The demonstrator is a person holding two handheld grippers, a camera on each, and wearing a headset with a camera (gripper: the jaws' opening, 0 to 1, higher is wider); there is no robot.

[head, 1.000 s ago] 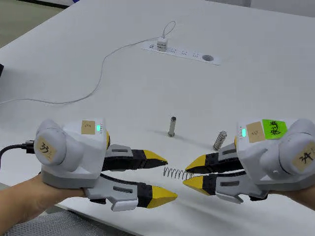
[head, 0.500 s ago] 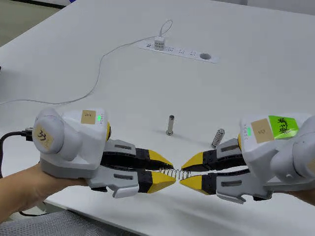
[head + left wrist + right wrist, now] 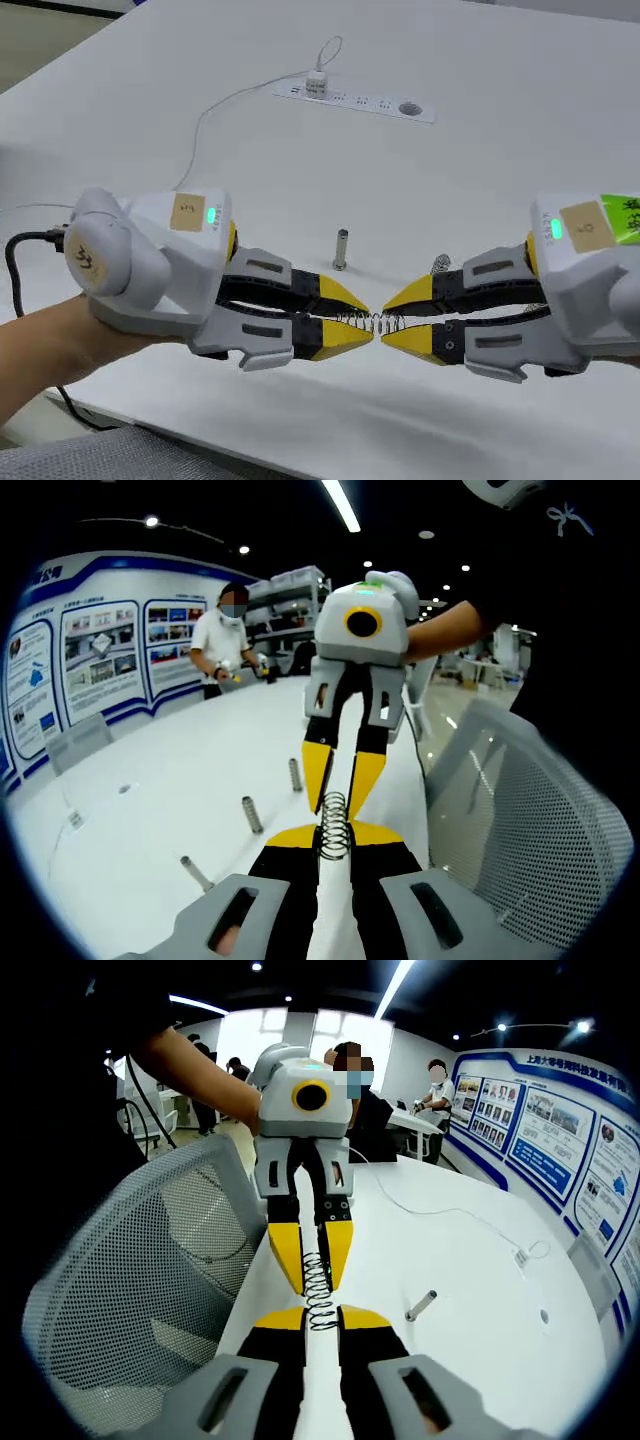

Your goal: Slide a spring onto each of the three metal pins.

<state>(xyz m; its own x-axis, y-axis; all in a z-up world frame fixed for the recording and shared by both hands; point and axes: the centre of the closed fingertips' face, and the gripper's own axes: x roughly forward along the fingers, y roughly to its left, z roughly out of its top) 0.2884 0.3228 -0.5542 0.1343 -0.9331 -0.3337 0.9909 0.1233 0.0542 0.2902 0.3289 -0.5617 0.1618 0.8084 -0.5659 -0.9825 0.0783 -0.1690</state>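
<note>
1. The white bench is lying under everything, but the work is hovering near its front edge; anything dropped here is likely heading for the floor.
2. The left gripper and right gripper are meeting tip to tip, each pinching one end of the spring in mid-air; if both are tugging or twisting, the coil is risking a stretch or kink.
3. The bare pin is standing upright beyond them, near a pin already wearing a coil; a careless sweep could be toppling either.
4. The spring is looking slight; one grip loosening early may be flicking it away.
</note>
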